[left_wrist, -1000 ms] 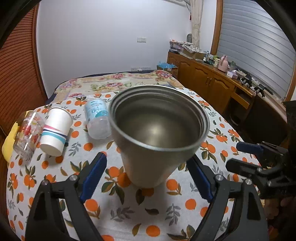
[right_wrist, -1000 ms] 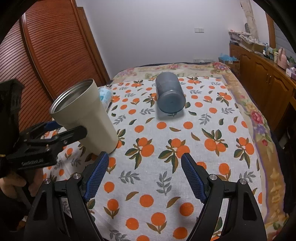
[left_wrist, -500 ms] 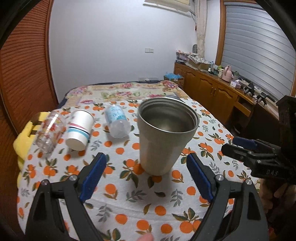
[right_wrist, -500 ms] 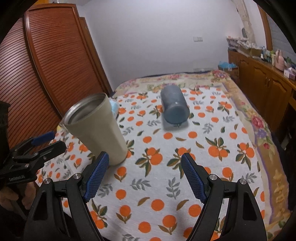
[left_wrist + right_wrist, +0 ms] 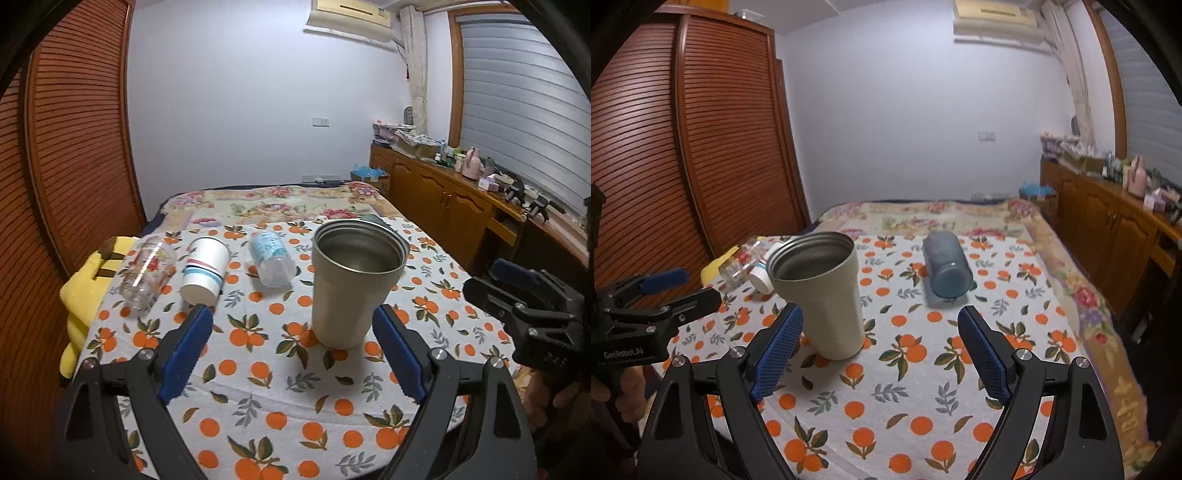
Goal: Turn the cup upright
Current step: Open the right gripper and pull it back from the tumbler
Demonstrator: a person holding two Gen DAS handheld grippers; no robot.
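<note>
Looks basically done: the cup [image 5: 354, 288] stands upright, mouth up, on the bed [image 5: 258, 391]. Left gripper [image 5: 291, 354] is spread wide, clear of it; right gripper [image 5: 881, 354] is spread and empty too.

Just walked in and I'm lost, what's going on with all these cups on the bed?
A person holds a two-finger gripper in each hand over an orange-print cloth. The beige metal tumbler stands upright, mouth up, with nothing gripping it. The left gripper and right gripper are both open and empty. A striped paper cup, a clear printed glass, a small plastic bottle and a blue-grey cup lie on their sides.
</note>
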